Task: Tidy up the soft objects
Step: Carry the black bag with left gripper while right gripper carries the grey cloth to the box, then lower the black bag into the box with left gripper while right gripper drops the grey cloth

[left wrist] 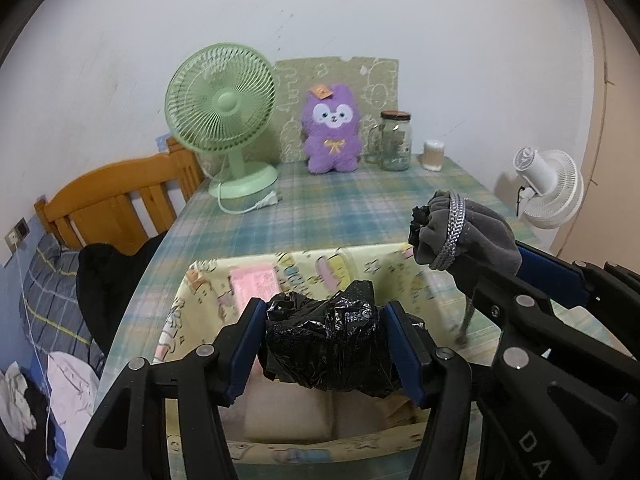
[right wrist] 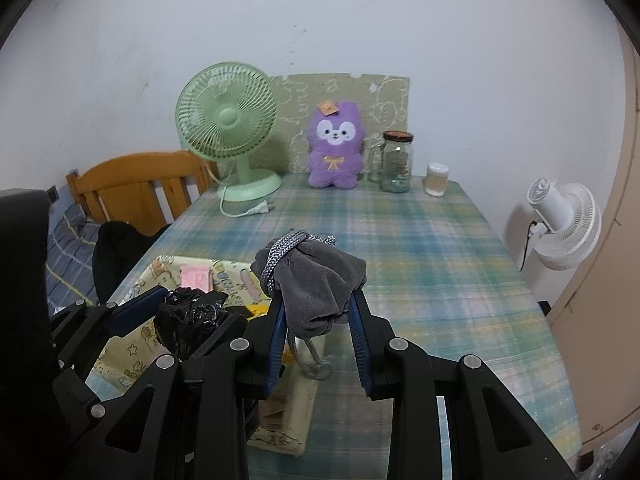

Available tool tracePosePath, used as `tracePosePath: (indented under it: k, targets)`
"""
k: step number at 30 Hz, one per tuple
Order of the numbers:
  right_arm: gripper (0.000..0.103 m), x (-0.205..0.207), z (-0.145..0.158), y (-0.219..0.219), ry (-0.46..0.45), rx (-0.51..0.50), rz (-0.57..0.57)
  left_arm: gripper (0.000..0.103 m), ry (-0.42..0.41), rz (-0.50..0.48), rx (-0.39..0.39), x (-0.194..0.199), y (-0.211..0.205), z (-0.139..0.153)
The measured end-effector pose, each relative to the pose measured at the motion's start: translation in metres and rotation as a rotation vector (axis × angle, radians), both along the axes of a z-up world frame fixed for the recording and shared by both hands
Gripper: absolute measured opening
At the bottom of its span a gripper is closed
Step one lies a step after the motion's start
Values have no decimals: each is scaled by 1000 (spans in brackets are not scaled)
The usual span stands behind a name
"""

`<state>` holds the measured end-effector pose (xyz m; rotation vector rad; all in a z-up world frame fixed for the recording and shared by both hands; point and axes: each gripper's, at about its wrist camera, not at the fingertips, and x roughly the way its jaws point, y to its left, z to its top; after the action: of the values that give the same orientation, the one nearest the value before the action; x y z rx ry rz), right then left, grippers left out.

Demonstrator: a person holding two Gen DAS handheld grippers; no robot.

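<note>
above the yellow fabric bin [left wrist: 208, 280], left gripper [left wrist: 326, 344] clamps a crumpled black plastic bag [left wrist: 328, 348]; right gripper [right wrist: 318, 312] clamps a grey pouch [right wrist: 316, 280] beside the bin. neither item appears deposited yet. beyond the bin: plaid tablecloth [right wrist: 420, 264], purple plush [left wrist: 331, 128] against the wall.

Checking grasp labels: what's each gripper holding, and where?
Left gripper pinches the crumpled black bag across its middle. Right gripper clamps the grey pouch by its lower body.

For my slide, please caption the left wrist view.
Left gripper holds a black plastic bag above the fabric bin.
</note>
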<state>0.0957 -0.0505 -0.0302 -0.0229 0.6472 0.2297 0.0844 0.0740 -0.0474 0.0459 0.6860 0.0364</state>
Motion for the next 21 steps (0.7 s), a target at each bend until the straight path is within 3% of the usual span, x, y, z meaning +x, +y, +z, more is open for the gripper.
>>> tracePosePath:
  k: [7, 15, 21]
  targets:
    - [34, 3, -14, 19, 38, -21, 37, 67, 42, 11, -17, 0, 18, -16]
    - [33, 2, -23, 38, 63, -32, 83, 88, 56, 16, -8, -5, 34, -24]
    - [33, 4, -30, 50, 100, -6, 119, 94, 75, 39, 16, -9, 45, -25]
